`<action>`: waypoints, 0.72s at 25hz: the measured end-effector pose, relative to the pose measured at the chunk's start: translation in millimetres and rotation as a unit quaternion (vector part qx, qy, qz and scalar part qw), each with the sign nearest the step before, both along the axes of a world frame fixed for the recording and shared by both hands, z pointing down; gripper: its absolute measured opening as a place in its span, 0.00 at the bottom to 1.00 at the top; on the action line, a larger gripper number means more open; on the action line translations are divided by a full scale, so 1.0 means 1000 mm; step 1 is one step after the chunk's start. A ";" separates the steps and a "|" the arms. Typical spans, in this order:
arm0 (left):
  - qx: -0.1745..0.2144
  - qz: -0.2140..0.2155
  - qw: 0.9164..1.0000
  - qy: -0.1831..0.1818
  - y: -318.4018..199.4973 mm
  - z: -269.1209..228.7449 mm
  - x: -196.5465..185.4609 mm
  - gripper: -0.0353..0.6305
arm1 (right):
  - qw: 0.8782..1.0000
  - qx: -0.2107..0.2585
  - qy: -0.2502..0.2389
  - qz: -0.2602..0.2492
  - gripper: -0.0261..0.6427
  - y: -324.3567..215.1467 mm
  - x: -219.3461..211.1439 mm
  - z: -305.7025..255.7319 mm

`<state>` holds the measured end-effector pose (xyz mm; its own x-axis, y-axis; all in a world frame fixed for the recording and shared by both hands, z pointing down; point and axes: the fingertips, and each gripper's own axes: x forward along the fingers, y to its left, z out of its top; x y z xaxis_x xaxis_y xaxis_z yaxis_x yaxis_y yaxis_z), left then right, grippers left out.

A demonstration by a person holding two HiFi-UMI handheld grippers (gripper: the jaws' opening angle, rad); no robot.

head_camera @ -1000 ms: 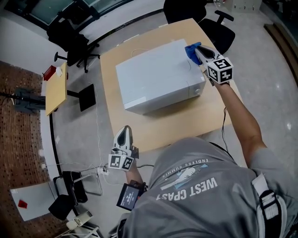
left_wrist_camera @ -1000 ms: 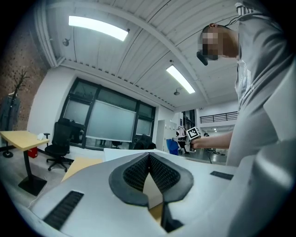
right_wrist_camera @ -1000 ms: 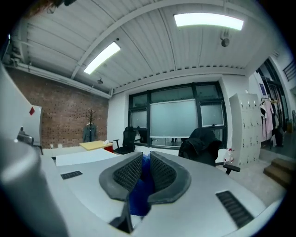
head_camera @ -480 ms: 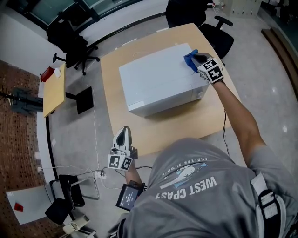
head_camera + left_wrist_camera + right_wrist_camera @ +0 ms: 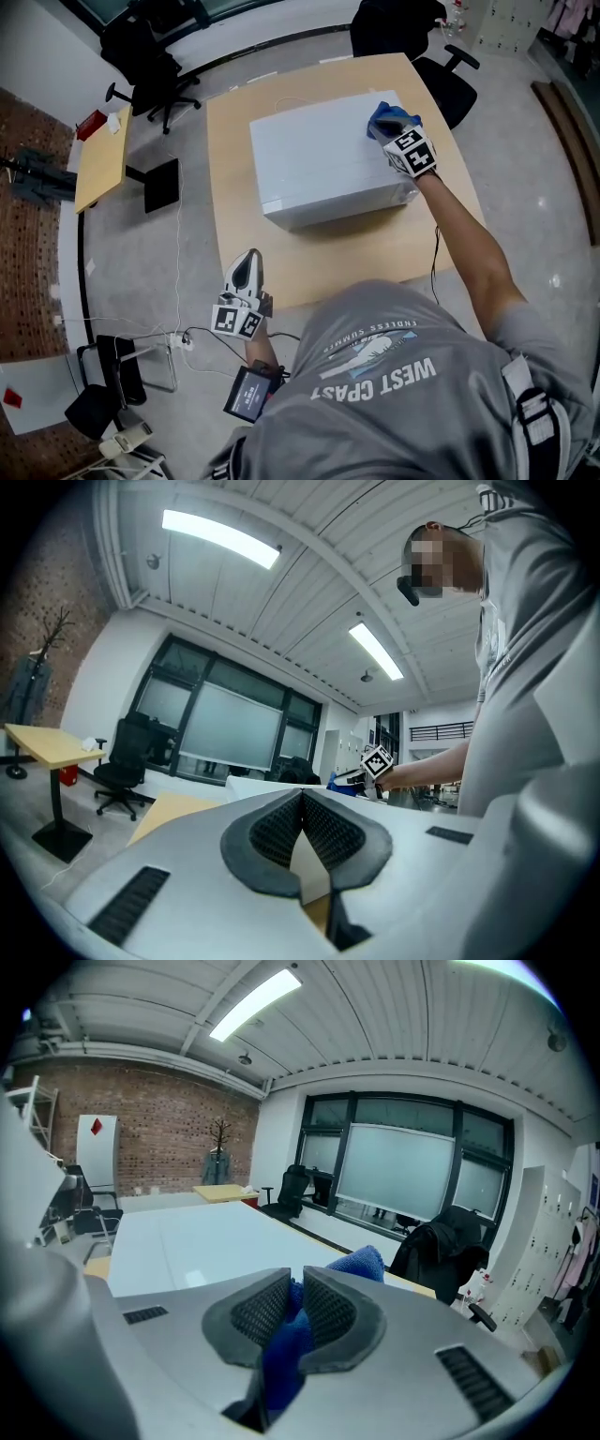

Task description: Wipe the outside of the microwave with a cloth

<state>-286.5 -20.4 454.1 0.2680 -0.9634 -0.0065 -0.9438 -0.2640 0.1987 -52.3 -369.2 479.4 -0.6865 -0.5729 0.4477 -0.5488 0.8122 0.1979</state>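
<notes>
We see the microwave (image 5: 323, 169), a plain white box with a smooth matte top and crisp edges, standing on a pale wood-grain table (image 5: 230, 216). At the far right corner of its top sits the cloth (image 5: 382, 116), a deep blue, fuzzy piece bunched into soft folds. The right gripper (image 5: 390, 126) has it pinched. In the right gripper view the two dark, finely ribbed pads (image 5: 261, 1309) press on the blue fabric, which bulges out ahead of them in a rounded lump and runs back between them in a fold, and the jaws have just been closing a little tighter on it. The gripper's shell is smooth grey plastic, tilted down toward the microwave's top. We find the left gripper (image 5: 248, 261) off the table's near edge, well apart from the microwave and held level; its ribbed pads (image 5: 279, 829) meet in a straight seam with nothing between them. Black office chairs (image 5: 150, 56) stand on the glossy grey floor (image 5: 525, 141) beyond
</notes>
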 end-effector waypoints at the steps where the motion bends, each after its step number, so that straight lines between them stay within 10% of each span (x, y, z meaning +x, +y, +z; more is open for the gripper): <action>1: 0.000 -0.002 1.000 0.001 0.001 0.001 -0.002 0.09 | 1.000 -0.002 -0.003 -0.004 0.12 0.002 -0.007 0.000; 18: -0.005 -0.048 0.999 0.018 0.030 0.019 -0.051 0.09 | 0.992 -0.015 -0.010 -0.125 0.12 0.056 -0.158 -0.003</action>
